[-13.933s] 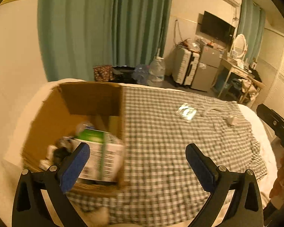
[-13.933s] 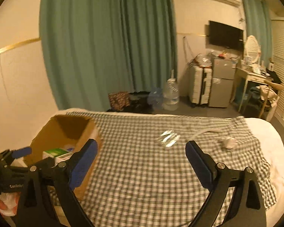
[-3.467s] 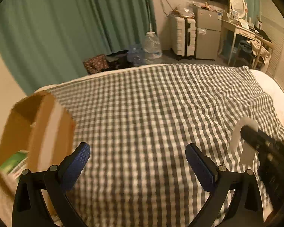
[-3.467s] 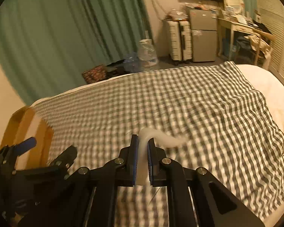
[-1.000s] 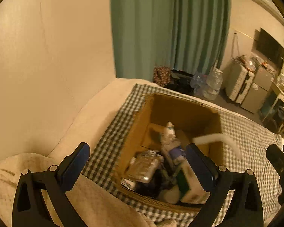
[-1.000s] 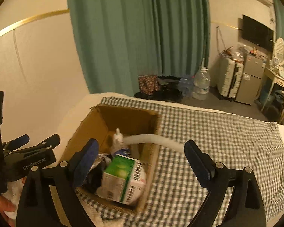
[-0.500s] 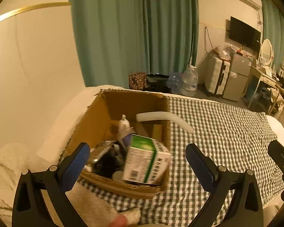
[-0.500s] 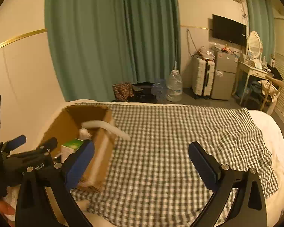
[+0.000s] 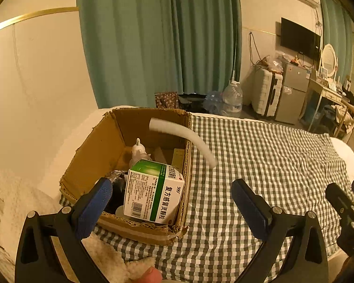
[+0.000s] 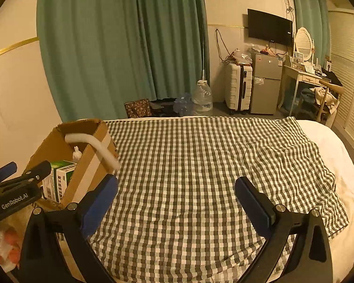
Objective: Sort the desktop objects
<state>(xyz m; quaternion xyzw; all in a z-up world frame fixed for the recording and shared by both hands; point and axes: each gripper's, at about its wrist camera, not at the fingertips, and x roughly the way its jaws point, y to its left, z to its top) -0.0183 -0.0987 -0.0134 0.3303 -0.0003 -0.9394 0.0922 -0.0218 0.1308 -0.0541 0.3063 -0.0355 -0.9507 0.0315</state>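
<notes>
A cardboard box (image 9: 94, 151) stands at the left end of the checked cloth (image 9: 259, 165). In it are a green and white medicine carton (image 9: 153, 191), a small white bottle (image 9: 138, 149) and dark items. A bent white foam tube (image 9: 186, 136) rests across the box's right wall, one end hanging outside. My left gripper (image 9: 172, 202) is open and empty in front of the box. My right gripper (image 10: 177, 198) is open and empty over the cloth (image 10: 212, 165), right of the box (image 10: 92, 165); the tube (image 10: 99, 148) shows there too.
The bed's white cover (image 10: 337, 155) shows past the cloth on the right. Behind stand green curtains (image 10: 120, 47), a water jug (image 10: 201, 99), a suitcase (image 10: 238, 92), a small fridge (image 10: 266, 85) and a desk (image 10: 304, 80).
The right gripper let go of the white tube, which now lies across the box wall. Both grippers have drawn back from the box; the right one has swung right over the cloth.
</notes>
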